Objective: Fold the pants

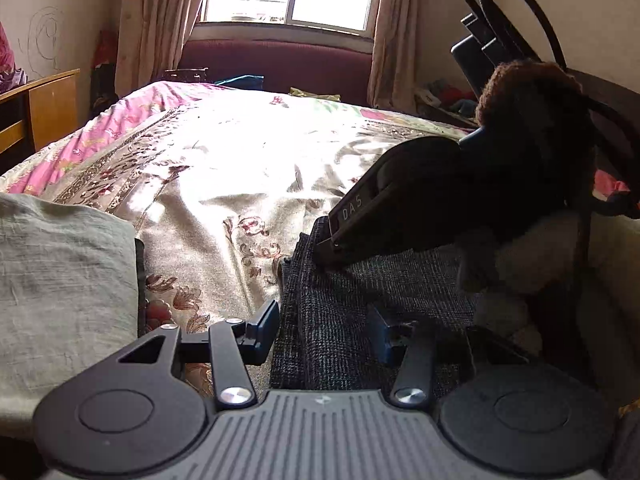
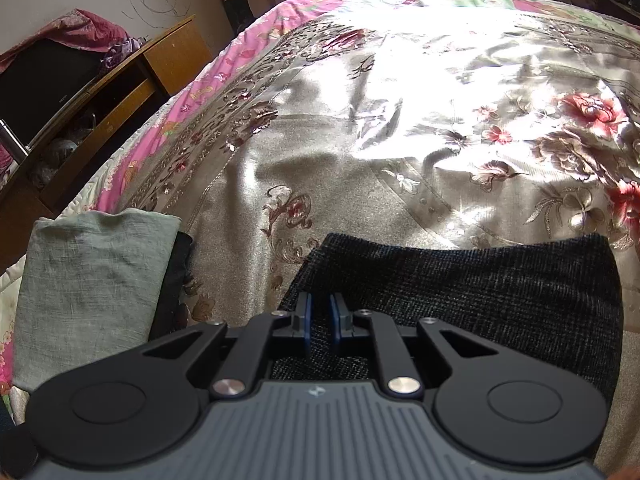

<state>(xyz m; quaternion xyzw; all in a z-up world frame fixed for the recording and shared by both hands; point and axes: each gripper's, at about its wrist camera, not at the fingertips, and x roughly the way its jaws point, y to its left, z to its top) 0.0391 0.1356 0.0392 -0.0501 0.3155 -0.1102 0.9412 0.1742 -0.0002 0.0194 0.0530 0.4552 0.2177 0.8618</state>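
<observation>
The dark checked pants (image 1: 360, 300) (image 2: 480, 280) lie folded flat on the floral bedspread (image 1: 224, 168) (image 2: 400, 120), at its near edge. My left gripper (image 1: 322, 328) is open and straddles the pants' left edge: one finger is over the bedspread, the other over the fabric, and neither presses. My right gripper (image 2: 320, 312) has its jaws nearly together with only a narrow slit. In the left wrist view the right gripper (image 1: 326, 246) tips down onto the pants near their far left corner. No fold shows pinched between its pads.
A folded pale green cloth (image 1: 60, 272) (image 2: 96, 280) lies left of the pants with a dark item beside it. A fuzzy brown sleeve (image 1: 528, 92) holds the right gripper. A wooden desk (image 1: 48, 100) (image 2: 160, 64) stands left of the bed, and a maroon sofa (image 1: 280, 60) sits under the window.
</observation>
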